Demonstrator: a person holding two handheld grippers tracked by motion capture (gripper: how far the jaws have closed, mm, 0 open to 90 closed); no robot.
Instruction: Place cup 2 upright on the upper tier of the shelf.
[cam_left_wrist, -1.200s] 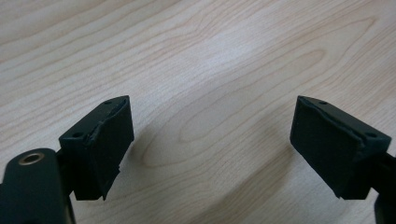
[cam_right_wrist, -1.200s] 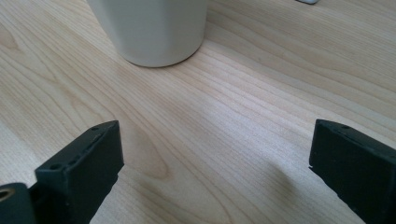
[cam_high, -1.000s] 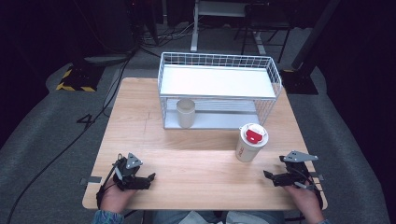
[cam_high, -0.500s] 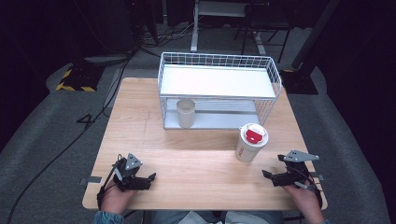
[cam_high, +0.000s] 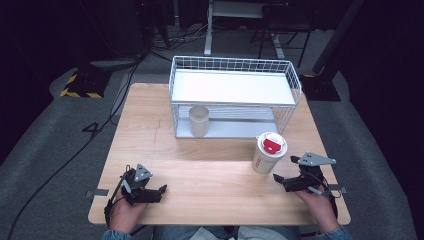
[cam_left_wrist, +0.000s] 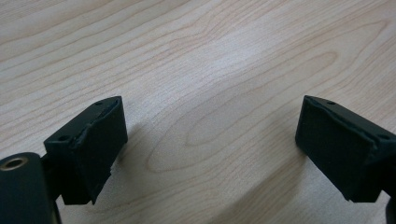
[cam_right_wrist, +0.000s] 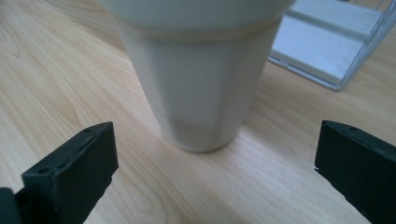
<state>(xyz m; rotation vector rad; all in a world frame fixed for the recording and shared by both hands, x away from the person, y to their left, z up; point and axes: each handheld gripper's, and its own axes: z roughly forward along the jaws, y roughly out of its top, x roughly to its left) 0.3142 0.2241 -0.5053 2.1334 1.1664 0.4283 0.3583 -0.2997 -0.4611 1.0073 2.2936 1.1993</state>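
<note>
A white paper cup with a red-centred lid (cam_high: 268, 152) stands upright on the wooden table (cam_high: 210, 170), right of the middle. My right gripper (cam_high: 278, 180) is just right of it, jaws open and pointed at it. In the right gripper view the cup (cam_right_wrist: 196, 93) stands beyond the open right gripper (cam_right_wrist: 217, 149), not touched. My left gripper (cam_high: 161, 191) rests near the front left edge, open; its jaws have just been opening with nothing between them. In the left gripper view, bare wood lies between the jaws of the left gripper (cam_left_wrist: 210, 126).
A white wire rack (cam_high: 235, 87) with two shelves stands at the back of the table. A beige cup (cam_high: 198, 120) sits on its lower shelf at the left. The rack's lower shelf corner (cam_right_wrist: 327, 42) lies behind the white cup. Dark floor and cables surround the table.
My right gripper has shifted a little up and toward the white cup. The left hand has stayed where it was.
</note>
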